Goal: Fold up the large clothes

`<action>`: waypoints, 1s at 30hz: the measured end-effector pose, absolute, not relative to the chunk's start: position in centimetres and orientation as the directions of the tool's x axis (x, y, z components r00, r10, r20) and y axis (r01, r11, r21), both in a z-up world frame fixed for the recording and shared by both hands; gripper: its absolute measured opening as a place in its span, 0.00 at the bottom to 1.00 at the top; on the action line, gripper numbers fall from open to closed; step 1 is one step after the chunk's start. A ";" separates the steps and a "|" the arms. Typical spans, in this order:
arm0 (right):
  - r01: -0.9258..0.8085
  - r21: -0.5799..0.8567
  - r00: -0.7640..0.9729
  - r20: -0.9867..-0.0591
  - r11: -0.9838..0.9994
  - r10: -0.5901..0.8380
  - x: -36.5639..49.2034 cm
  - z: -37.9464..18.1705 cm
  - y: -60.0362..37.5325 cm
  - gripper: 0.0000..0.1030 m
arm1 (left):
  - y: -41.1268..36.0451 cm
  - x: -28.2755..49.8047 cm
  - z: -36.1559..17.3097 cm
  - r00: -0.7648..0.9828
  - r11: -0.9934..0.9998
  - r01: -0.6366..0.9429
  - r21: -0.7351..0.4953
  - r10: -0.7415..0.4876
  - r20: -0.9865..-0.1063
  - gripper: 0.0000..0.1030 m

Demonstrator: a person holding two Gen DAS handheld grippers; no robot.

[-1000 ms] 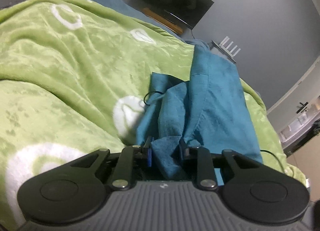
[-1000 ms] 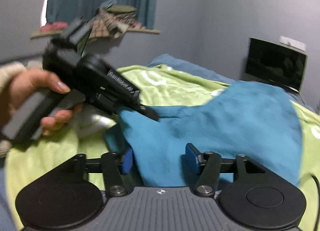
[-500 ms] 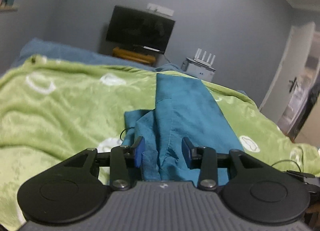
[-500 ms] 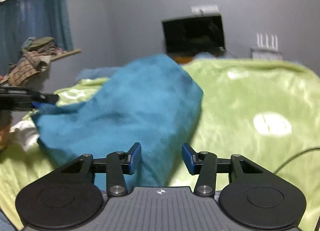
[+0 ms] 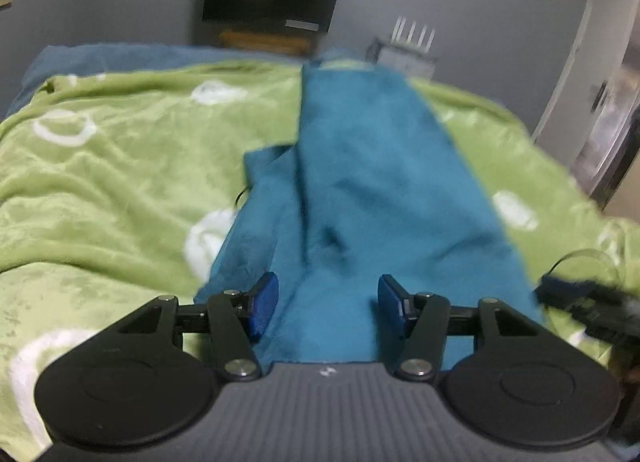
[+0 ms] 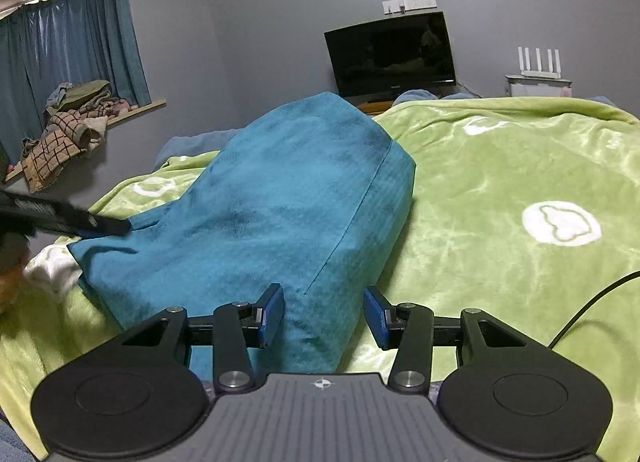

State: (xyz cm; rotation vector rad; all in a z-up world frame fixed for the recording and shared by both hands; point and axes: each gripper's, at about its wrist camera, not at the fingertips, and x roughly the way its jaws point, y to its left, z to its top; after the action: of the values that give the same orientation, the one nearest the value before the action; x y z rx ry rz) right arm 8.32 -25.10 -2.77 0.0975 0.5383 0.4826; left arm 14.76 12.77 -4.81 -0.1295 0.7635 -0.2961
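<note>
You work over a bed covered w/ a green blanket (image 6: 500,166); it has white ring prints. On it lies the teal garment (image 6: 280,198), a long piece running away from you, w/ the near end directly under both tools. In the left wrist view the left side of the garment is bunched into a loose flap (image 5: 264,190), so the fold is not flat yet, I think. A thin black cable (image 6: 592,302) lies on the blanket at your right side.

The left tool (image 5: 328,304) has its blue pads spread wide, cloth lying between them but nothing pinched. The right tool (image 6: 324,316) is also spread wide over the near corner of the garment and grips nothing. In the right wrist view you see the left tool from the side, at the far left edge of the cloth.

Risks from here, in my judgement: the fabric looks thick and soft, so if you close too shallow you take only the top layer and the lower one stays behind. The bunched flap can get trapped inside the next fold. Also the blanket is plushy; a deep grab may lift it together w/ the garment. The cable can snag if you sweep right.
</note>
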 end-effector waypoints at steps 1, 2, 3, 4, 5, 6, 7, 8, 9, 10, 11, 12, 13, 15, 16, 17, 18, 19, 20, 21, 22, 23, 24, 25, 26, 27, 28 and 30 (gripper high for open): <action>-0.409 0.211 0.755 -0.468 0.888 0.459 8.2 -2.7 -25.1 0.47 | 13.3 15.2 -5.2 0.664 0.944 0.211 -0.253 -0.329 -0.671 0.52; -0.401 0.210 0.759 -0.469 0.892 0.452 8.4 -2.7 -25.1 0.47 | 13.7 15.5 -5.5 0.644 0.933 0.214 -0.288 -0.356 -0.677 0.52; -0.393 0.211 0.760 -0.473 0.895 0.445 8.5 -2.8 -25.1 0.48 | 14.1 15.9 -5.9 0.611 0.919 0.222 -0.327 -0.392 -0.687 0.52; -0.386 0.215 0.760 -0.477 0.897 0.441 8.7 -2.8 -25.1 0.49 | 14.6 16.2 -6.2 0.583 0.903 0.231 -0.363 -0.427 -0.691 0.52; -0.381 0.221 0.760 -0.478 0.898 0.440 8.9 -2.8 -25.1 0.49 | 15.1 16.3 -6.5 0.557 0.884 0.240 -0.402 -0.464 -0.689 0.51; -0.378 0.228 0.758 -0.481 0.897 0.442 9.1 -2.8 -25.0 0.49 | 15.6 16.6 -6.9 0.533 0.857 0.245 -0.453 -0.510 -0.675 0.45; -0.377 0.234 0.754 -0.484 0.896 0.444 9.3 -3.0 -24.7 0.49 | 16.2 16.6 -7.3 0.518 0.831 0.241 -0.501 -0.547 -0.658 0.30; -0.379 0.239 0.751 -0.486 0.894 0.448 9.5 -3.1 -24.4 0.48 | 16.9 16.6 -7.5 0.525 0.819 0.223 -0.529 -0.558 -0.642 0.13; -0.384 0.244 0.746 -0.487 0.891 0.455 9.7 -3.2 -24.0 0.46 | 17.6 16.4 -7.6 0.542 0.809 0.204 -0.551 -0.562 -0.625 0.07; -0.397 0.253 0.739 -0.483 0.882 0.471 10.0 -3.2 -23.7 0.42 | 18.3 16.1 -7.7 0.557 0.794 0.191 -0.578 -0.572 -0.602 0.05; -0.411 0.261 0.731 -0.477 0.873 0.487 10.2 -3.3 -23.3 0.42 | 18.7 15.7 -7.6 0.567 0.785 0.188 -0.591 -0.578 -0.587 0.03; -0.422 0.264 0.725 -0.475 0.867 0.498 10.4 -3.3 -22.6 0.42 | 18.7 15.1 -7.3 0.576 0.786 0.193 -0.588 -0.576 -0.580 0.03; -0.433 0.254 0.722 -0.477 0.865 0.502 10.7 -3.4 -22.0 0.43 | 18.6 14.6 -7.1 0.586 0.800 0.200 -0.565 -0.560 -0.586 0.02; -0.446 0.218 0.725 -0.480 0.868 0.494 11.1 -3.6 -20.7 0.44 | 18.6 13.5 -6.9 0.602 0.831 0.202 -0.518 -0.523 -0.604 0.02; -0.452 0.207 0.726 -0.480 0.868 0.492 11.3 -3.5 -20.3 0.46 | 18.6 13.3 -6.9 0.607 0.843 0.196 -0.501 -0.506 -0.612 0.02; -0.449 0.207 0.736 -0.466 0.869 0.491 11.6 -3.3 -20.1 0.46 | 18.7 13.2 -7.0 0.614 0.848 0.190 -0.495 -0.496 -0.614 0.02; -0.435 0.216 0.762 -0.430 0.874 0.485 11.9 -2.9 -20.3 0.45 | 19.0 13.1 -7.0 0.613 0.842 0.189 -0.506 -0.504 -0.609 0.02; -0.416 0.220 0.782 -0.408 0.883 0.470 12.4 -2.5 -20.4 0.45 | 19.1 13.2 -7.2 0.613 0.834 0.188 -0.519 -0.513 -0.601 0.02; -0.388 0.219 0.801 -0.400 0.895 0.445 13.2 -2.2 -20.5 0.44 | 19.2 13.1 -7.3 0.618 0.830 0.188 -0.525 -0.515 -0.594 0.02; -0.368 0.213 0.805 -0.414 0.905 0.425 14.4 -2.0 -20.2 0.42 | 19.2 13.2 -7.3 0.620 0.831 0.189 -0.523 -0.514 -0.593 0.02; -0.361 0.207 0.799 -0.435 0.909 0.416 15.6 -2.0 -19.8 0.41 | 19.2 13.2 -7.3 0.621 0.832 0.191 -0.521 -0.514 -0.592 0.02; -0.360 0.193 0.789 -0.459 0.913 0.409 16.9 -2.0 -19.3 0.41 | 19.1 13.2 -7.3 0.623 0.832 0.195 -0.519 -0.514 -0.590 0.02; -0.359 0.168 0.789 -0.470 0.918 0.395 18.1 -2.1 -18.5 0.41 | 19.4 13.0 -7.2 0.624 0.832 0.200 -0.518 -0.515 -0.587 0.02; -0.360 0.136 0.798 -0.467 0.923 0.380 18.9 -1.9 -17.7 0.41 | 19.4 12.8 -7.1 0.625 0.831 0.202 -0.518 -0.517 -0.585 0.02; -0.362 0.104 0.806 -0.464 0.926 0.367 19.7 -1.9 -16.8 0.43 | 19.5 12.8 -7.1 0.626 0.830 0.205 -0.518 -0.518 -0.583 0.02; -0.359 0.071 0.812 -0.469 0.931 0.348 20.8 -1.8 -15.7 0.45 | 19.5 12.7 -7.1 0.626 0.829 0.205 -0.520 -0.519 -0.581 0.02; -0.354 0.043 0.816 -0.474 0.934 0.331 21.7 -1.9 -14.9 0.47 | 19.4 12.8 -7.1 0.627 0.828 0.202 -0.523 -0.520 -0.581 0.02; -0.364 -0.011 0.819 -0.480 0.931 0.314 23.5 -1.8 -13.1 0.47 | 19.4 12.9 -7.3 0.623 0.823 0.203 -0.531 -0.527 -0.578 0.02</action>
State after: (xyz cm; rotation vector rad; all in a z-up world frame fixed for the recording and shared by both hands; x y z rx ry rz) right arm 23.50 -13.11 -1.80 -0.1042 0.4932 0.3618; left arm 12.90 19.45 -7.28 -0.4443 0.7946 -0.4349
